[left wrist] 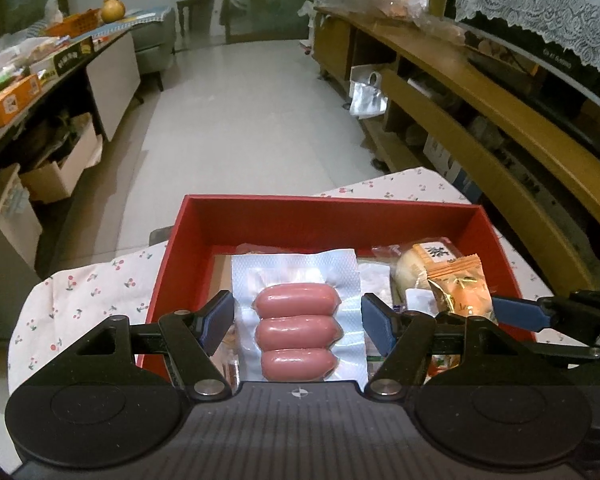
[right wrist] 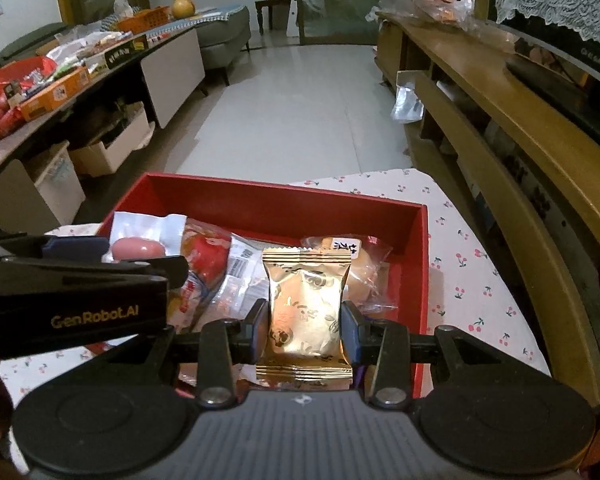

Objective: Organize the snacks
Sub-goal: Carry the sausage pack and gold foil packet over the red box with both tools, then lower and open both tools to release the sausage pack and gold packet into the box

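left tongs [left wrist: 298, 322] spread wide over the sausage pack [left wrist: 296, 336], level above the red box [left wrist: 328, 210], right tongs [right wrist: 305, 330] alongside pinching a gold snack packet [right wrist: 305, 316]

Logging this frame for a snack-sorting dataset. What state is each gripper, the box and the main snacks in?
Left hand-held gripper: open, pads either side of the sausage pack, apart from it.
Right hand-held gripper: shut on the gold snack packet.
Sausage pack: sealed, lying in the box.
Gold snack packet: sealed, upright, held above the box.
Red box: lidless, partly filled.
Wrapped bun: sealed, in the box.
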Motion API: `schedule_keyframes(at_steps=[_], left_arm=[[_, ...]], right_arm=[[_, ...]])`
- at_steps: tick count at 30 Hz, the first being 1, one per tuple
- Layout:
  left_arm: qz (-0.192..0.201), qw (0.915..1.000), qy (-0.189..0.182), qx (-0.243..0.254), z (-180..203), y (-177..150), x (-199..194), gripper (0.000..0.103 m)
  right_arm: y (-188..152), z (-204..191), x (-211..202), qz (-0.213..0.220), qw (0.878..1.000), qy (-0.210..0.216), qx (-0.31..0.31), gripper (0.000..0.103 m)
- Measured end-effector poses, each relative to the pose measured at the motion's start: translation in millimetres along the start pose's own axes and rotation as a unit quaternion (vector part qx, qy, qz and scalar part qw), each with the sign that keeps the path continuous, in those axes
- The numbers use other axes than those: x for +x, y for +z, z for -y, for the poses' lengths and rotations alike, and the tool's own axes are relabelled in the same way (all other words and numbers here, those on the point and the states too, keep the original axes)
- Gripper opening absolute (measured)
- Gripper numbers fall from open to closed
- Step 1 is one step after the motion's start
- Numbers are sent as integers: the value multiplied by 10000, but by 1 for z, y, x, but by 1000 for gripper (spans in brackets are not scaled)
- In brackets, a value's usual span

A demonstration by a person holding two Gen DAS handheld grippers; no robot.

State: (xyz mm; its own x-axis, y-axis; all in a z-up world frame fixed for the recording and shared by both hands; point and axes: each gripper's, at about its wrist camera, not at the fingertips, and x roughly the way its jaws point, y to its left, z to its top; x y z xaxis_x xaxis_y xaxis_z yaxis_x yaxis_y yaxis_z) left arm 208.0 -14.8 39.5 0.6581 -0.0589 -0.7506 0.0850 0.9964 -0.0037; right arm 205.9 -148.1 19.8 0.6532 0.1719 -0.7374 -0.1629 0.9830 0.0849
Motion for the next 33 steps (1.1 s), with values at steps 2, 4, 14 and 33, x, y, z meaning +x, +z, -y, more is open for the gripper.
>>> schedule_keyframes(at_steps=[2,4,14,33], left_arm=[[-31,10000,48,33,0,-1,4,75],[-67,9999,92,49,0,-2,7,75],[-177,9996,198,49,-3,-6,14,75],[-271,9992,269,71,-3,-10,19,75]], right_arm=[[-1,-1,5,-30,10000,-53,-47,52],[-1,-2,10,-53,9999,-102,-109,52],[-3,-3,14,-7,9997,-168,-170,52],[-4,-5,16,8,9995,-217,-228,52]])
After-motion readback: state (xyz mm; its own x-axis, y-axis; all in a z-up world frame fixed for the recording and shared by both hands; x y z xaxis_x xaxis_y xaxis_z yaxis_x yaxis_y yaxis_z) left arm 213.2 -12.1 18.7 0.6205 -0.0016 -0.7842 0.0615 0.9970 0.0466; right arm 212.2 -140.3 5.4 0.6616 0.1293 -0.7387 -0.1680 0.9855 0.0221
